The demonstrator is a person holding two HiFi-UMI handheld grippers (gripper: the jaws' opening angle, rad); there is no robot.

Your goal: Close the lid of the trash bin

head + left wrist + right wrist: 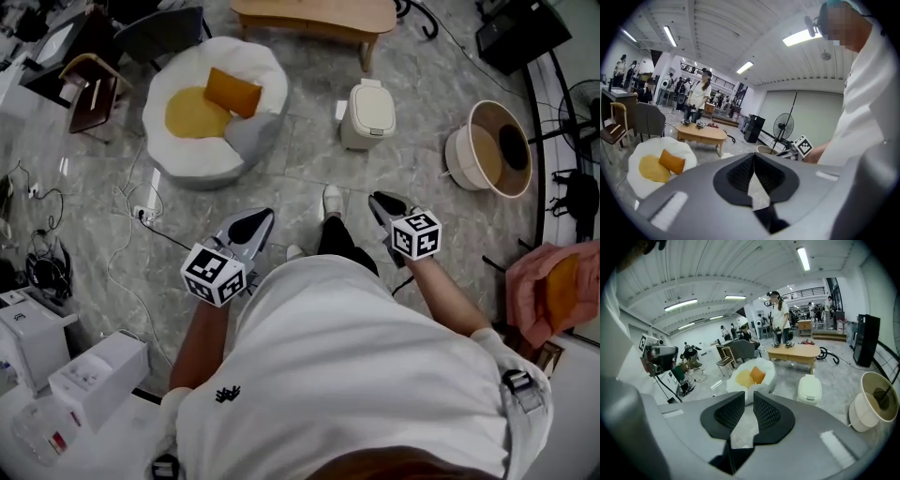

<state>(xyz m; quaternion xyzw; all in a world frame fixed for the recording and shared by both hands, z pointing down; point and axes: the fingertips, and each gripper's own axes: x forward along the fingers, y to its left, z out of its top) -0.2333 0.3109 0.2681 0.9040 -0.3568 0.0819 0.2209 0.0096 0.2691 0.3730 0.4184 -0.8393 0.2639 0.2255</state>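
The cream trash bin (367, 113) stands on the grey stone floor ahead of the person's feet, and its lid lies down flat. It also shows in the right gripper view as a trash bin (809, 389) right of the jaws, well apart from them. My left gripper (259, 221) hangs at waist height left of the feet, its jaws pressed together and empty (753, 158). My right gripper (379, 201) is held to the right, nearer the bin; its jaws (749, 403) stand a narrow gap apart with nothing between. The left gripper view does not show the bin.
A white beanbag (211, 117) with yellow and orange cushions lies left of the bin. A low wooden table (315, 16) stands behind it, a round beige tub chair (491, 147) to the right. Cables (141, 214) trail on the floor at left near a wooden chair (90, 91).
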